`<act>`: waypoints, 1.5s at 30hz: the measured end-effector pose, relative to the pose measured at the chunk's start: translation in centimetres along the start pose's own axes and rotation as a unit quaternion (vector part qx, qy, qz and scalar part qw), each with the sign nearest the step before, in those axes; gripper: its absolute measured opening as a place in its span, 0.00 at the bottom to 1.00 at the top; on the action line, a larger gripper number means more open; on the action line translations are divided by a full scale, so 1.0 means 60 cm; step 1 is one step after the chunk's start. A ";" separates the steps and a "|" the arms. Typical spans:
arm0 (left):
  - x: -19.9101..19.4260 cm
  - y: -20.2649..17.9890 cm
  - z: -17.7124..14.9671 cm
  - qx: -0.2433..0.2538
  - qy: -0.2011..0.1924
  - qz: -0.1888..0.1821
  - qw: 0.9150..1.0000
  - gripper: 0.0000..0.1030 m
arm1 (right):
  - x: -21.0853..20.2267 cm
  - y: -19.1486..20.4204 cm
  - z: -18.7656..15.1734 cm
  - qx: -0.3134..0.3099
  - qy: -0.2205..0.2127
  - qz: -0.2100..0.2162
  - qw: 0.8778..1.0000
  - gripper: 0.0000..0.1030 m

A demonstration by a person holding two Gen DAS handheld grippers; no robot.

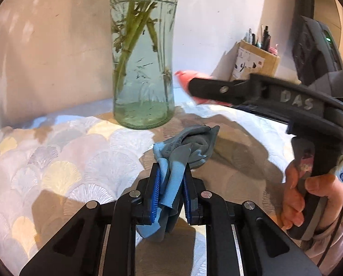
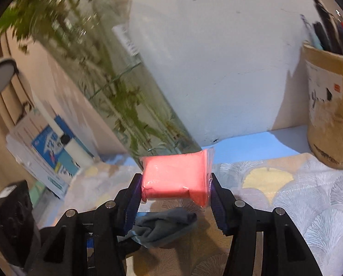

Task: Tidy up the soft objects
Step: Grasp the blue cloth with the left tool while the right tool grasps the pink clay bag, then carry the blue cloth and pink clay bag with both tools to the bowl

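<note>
From the left wrist, the left tongs are clamped on a blue-grey glove, bunched above the patterned desk in front of the glass vase. From the right wrist, the right tongs pinch a wrapped pink sponge by its ends, clear of the desk. Both soft items look freshly picked up; next comes carrying each to wherever it belongs, steering round the vase.
</note>
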State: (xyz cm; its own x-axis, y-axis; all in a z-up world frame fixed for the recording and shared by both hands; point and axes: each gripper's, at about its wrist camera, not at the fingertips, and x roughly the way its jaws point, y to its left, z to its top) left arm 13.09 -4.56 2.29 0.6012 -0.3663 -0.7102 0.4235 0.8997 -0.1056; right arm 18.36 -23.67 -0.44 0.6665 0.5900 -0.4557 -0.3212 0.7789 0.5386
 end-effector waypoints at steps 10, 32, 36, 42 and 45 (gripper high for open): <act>-0.002 0.033 0.011 -0.033 -0.001 0.027 0.999 0.14 | -0.031 -0.016 -0.010 0.047 -0.009 0.026 0.999 0.52; -0.127 -0.190 -0.036 -0.008 -0.039 -0.059 0.997 0.14 | -0.382 0.060 -0.175 0.101 -0.038 0.008 0.994 0.52; -0.157 -0.298 -0.035 0.035 -0.049 -0.111 0.992 0.14 | -0.515 0.058 -0.170 0.102 -0.084 -0.015 0.991 0.52; -0.173 -0.451 -0.049 0.079 -0.044 -0.175 0.980 0.14 | -0.699 0.002 -0.165 0.127 -0.149 -0.090 0.976 0.53; -0.172 -0.518 -0.049 0.095 -0.041 -0.196 0.975 0.14 | -0.764 -0.049 -0.158 0.150 -0.169 -0.124 0.966 0.53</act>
State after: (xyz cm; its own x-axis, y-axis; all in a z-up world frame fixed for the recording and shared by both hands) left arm -8.26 -28.08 10.86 0.4165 -0.6974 -0.5833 0.7448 0.6296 -0.2209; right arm -17.63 -50.99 12.17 0.8959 0.2505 -0.3670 0.0525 0.7605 0.6472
